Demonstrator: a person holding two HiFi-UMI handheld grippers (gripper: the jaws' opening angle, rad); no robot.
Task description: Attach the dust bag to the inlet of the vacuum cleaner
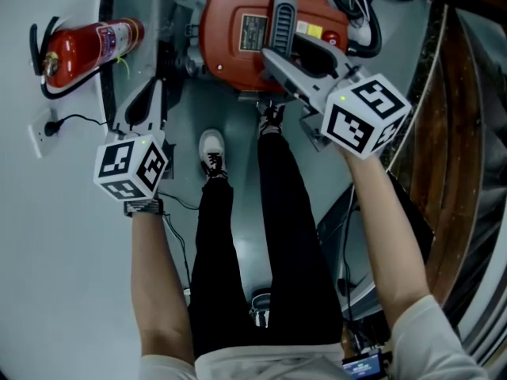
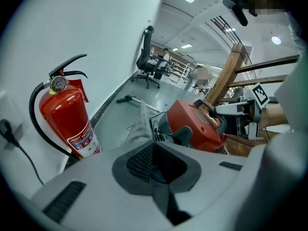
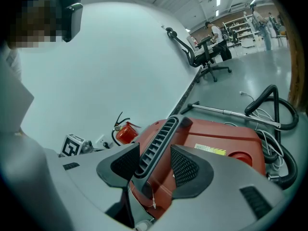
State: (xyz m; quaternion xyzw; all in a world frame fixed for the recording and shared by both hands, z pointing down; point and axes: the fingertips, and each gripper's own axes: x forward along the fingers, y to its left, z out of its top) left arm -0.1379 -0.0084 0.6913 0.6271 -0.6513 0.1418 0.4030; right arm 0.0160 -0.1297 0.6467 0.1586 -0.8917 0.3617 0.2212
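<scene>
The red vacuum cleaner (image 1: 234, 34) (image 2: 197, 124) (image 3: 226, 138) stands on the floor ahead of my feet. My right gripper (image 1: 273, 58) (image 3: 155, 150) is open, and its jaws straddle the ribbed dark carry handle (image 1: 282, 14) (image 3: 156, 146) without clamping it. A grey cloth dust bag (image 1: 162, 22) (image 2: 140, 124) hangs as a strip left of the vacuum. My left gripper (image 1: 146, 105) (image 2: 153, 143) is at its near end with the jaws closed together, apparently pinching the cloth. The vacuum's inlet is hidden.
A red fire extinguisher (image 1: 87, 46) (image 2: 67, 114) stands at the white wall, near a socket with a plugged cable (image 1: 40, 133). A black hose (image 1: 360, 22) (image 3: 269, 109) and a metal wand (image 3: 231, 112) lie beyond the vacuum. A wooden railing (image 1: 444, 133) runs along the right.
</scene>
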